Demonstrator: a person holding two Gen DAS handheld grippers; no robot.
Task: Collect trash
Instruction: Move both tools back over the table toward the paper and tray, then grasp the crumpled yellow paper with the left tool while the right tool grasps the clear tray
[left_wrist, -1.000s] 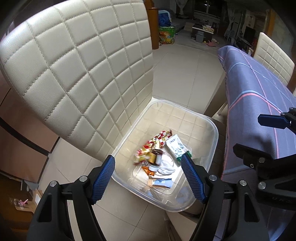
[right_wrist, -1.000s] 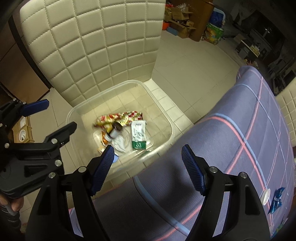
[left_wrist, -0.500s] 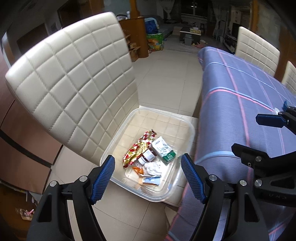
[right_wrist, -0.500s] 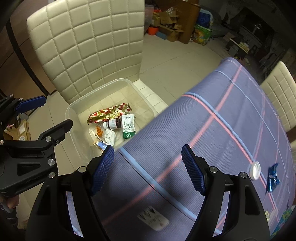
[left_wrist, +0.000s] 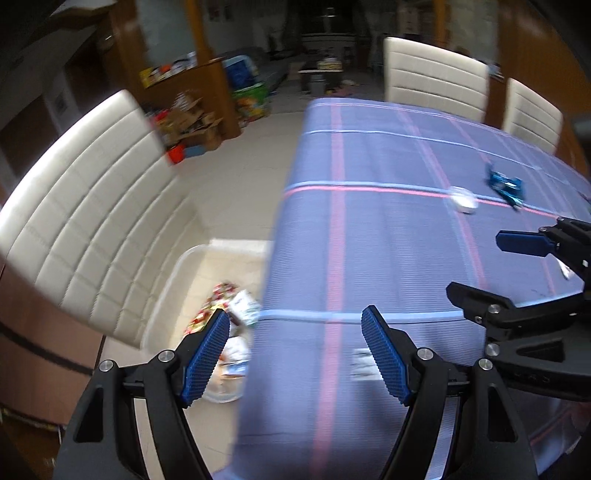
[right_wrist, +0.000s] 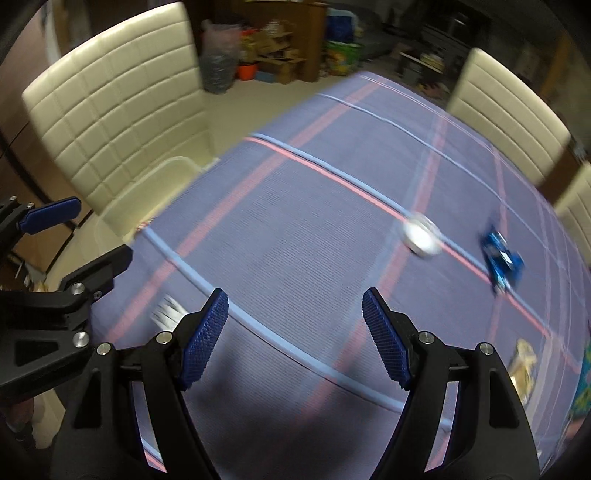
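Observation:
A clear plastic bin with several wrappers sits on the cream chair beside the table; its rim shows in the right wrist view. On the purple tablecloth lie a white cap, a blue wrapper and a small white scrap. The right wrist view shows the cap, the blue wrapper, the scrap and a tan wrapper. My left gripper is open and empty at the table's near edge. My right gripper is open and empty above the cloth.
Two more cream chairs stand at the table's far side. Boxes and clutter line the wooden wall beyond the tiled floor. A green item lies at the table's right edge.
Both grippers have swung away from the bin on the chair toward the table top. The views are now blurred with motion. Both stay open and empty.

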